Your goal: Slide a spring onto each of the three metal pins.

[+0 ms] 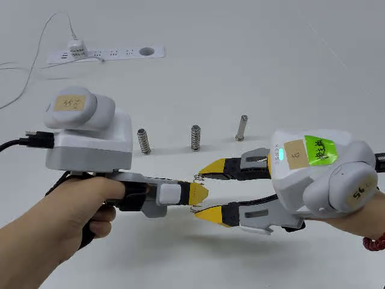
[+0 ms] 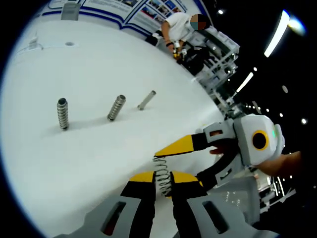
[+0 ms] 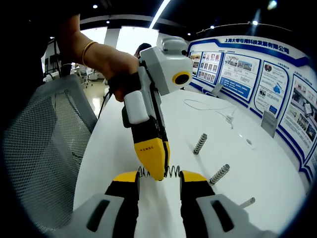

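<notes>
Three metal pins stand in a row on the white table. The left pin (image 1: 143, 141) and the middle pin (image 1: 195, 137) each wear a spring; the right pin (image 1: 242, 127) is bare. My left gripper (image 1: 198, 192) is shut on a third spring (image 1: 197, 177), which sticks out on both sides of its yellow tips. In the left gripper view this spring (image 2: 161, 173) stands between the jaws of the left gripper (image 2: 163, 178). My right gripper (image 1: 203, 191) is open, its jaws straddling the left tips and the spring (image 3: 172, 172). The right gripper (image 3: 159, 178) meets the left one head-on.
A white power strip (image 1: 105, 54) with a plug and cable lies at the far left of the table. A black cable (image 1: 24, 142) trails from the left gripper. A mesh chair (image 3: 39, 148) stands beside the table. A person (image 2: 183, 29) works in the background.
</notes>
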Action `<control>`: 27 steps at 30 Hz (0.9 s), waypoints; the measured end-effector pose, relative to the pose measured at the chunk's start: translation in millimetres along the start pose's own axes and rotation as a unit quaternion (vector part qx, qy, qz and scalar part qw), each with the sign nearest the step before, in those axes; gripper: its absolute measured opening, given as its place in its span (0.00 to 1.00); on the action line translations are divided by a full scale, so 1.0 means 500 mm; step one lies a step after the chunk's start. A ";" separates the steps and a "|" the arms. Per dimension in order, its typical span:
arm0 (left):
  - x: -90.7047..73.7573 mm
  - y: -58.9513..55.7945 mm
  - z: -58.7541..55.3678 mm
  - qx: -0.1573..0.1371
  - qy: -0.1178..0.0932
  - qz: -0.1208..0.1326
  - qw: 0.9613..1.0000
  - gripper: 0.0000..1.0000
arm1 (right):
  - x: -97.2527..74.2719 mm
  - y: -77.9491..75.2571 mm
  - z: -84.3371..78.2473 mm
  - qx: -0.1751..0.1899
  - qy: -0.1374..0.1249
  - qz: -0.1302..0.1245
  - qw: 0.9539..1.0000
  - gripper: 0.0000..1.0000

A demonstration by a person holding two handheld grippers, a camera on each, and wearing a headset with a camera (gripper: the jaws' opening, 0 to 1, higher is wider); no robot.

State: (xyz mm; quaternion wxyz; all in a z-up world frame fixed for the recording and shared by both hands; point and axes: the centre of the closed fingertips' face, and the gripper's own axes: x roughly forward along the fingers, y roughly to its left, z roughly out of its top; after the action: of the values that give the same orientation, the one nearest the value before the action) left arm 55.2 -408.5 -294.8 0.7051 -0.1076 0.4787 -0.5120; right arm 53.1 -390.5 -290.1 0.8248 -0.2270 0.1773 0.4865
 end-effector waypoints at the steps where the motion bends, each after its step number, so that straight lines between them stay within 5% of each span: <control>1: 0.000 0.000 0.000 -0.003 0.000 0.001 1.000 0.12 | 0.000 0.000 0.000 0.000 0.001 0.001 1.000 0.33; 17: -0.010 0.007 0.021 0.001 -0.034 0.025 0.999 0.10 | -0.004 -0.021 0.001 0.031 0.000 -0.025 0.999 0.35; 27: -0.024 0.019 0.056 0.025 -0.095 0.054 0.994 0.10 | -0.021 -0.047 -0.009 0.109 -0.008 -0.056 0.992 0.41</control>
State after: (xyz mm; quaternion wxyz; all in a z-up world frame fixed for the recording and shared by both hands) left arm 82.9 -403.8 -279.5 0.7768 -0.1117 0.4015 -0.4721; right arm 68.6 -410.1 -283.7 0.8719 -0.1411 0.2099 0.4192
